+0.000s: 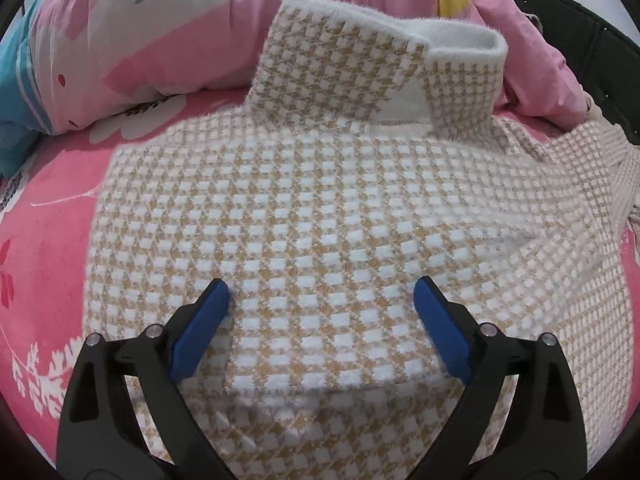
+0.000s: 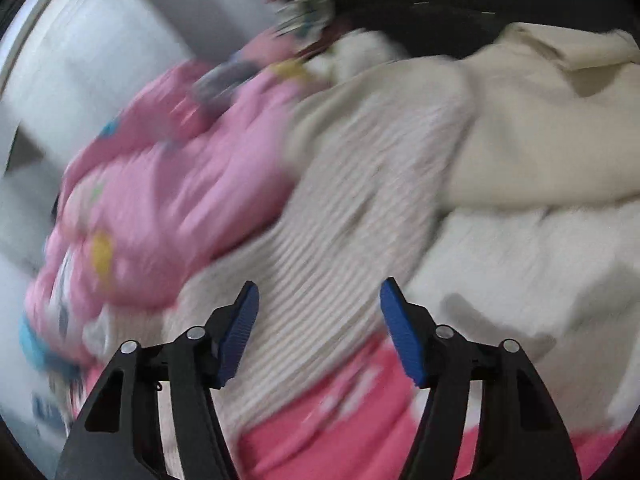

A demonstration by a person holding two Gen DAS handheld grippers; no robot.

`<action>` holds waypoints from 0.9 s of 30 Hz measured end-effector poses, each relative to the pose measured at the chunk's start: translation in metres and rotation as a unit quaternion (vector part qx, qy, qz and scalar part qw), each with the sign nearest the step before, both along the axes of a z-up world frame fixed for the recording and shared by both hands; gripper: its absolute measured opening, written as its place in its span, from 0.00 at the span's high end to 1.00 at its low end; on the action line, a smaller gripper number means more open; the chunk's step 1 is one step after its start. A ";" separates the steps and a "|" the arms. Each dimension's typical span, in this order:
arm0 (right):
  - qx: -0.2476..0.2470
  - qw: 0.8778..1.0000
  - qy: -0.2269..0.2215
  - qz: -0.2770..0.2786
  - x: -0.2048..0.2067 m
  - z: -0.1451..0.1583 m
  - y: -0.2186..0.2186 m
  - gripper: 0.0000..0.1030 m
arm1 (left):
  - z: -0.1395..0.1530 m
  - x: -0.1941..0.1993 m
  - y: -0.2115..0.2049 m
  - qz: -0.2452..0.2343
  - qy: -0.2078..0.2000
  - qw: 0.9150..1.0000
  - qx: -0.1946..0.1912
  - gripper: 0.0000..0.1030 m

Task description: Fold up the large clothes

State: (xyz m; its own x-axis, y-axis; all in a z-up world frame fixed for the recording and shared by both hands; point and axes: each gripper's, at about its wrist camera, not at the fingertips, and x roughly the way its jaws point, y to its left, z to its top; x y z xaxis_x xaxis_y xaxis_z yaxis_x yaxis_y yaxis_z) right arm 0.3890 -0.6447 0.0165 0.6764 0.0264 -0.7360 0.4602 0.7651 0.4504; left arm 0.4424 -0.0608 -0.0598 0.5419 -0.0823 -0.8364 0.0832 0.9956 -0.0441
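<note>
Left gripper (image 1: pixel 322 292) spread wide over the folded houndstooth sweater (image 1: pixel 320 208), nothing pinched. Sweater lies on the pink bed sheet (image 1: pixel 52 248), white collar (image 1: pixel 400 32) at far end against a pink quilt (image 1: pixel 160 40). Right gripper (image 2: pixel 318 296) apart, empty, above blurred cream clothes (image 2: pixel 520 140).

Under my left tool (image 1: pixel 322 300) a fuzzy knit houndstooth sweater (image 1: pixel 320 208) is lying, its white collar (image 1: pixel 400 36) looking plush. My tool's blue pads (image 1: pixel 200 332) are showing ribbed, matt rubber on black plastic. Beyond, the pink bedsheet (image 1: pixel 48 248) is looking soft and velvety.
</note>
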 end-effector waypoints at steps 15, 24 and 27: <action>-0.036 0.997 0.024 -0.071 0.036 -0.020 -0.038 0.82 | -0.002 0.001 0.001 0.000 -0.004 1.000 -0.012 0.10; -0.084 0.995 -0.046 -0.031 -0.012 0.071 0.013 0.93 | 0.005 0.000 0.003 0.003 -0.009 1.000 -0.018 0.10; -0.117 0.989 -0.089 -0.005 -0.032 0.120 0.048 0.96 | 0.009 0.000 0.013 0.011 -0.002 0.999 -0.040 0.10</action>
State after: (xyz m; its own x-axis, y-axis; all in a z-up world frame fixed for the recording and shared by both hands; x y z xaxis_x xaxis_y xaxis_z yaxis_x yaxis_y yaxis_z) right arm 0.3566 -0.5969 0.1360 0.7953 -0.1377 -0.5904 0.3976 0.8536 0.3365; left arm 0.4426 -0.0475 -0.0512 0.5473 -0.1368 -0.8257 0.0615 0.9905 -0.1233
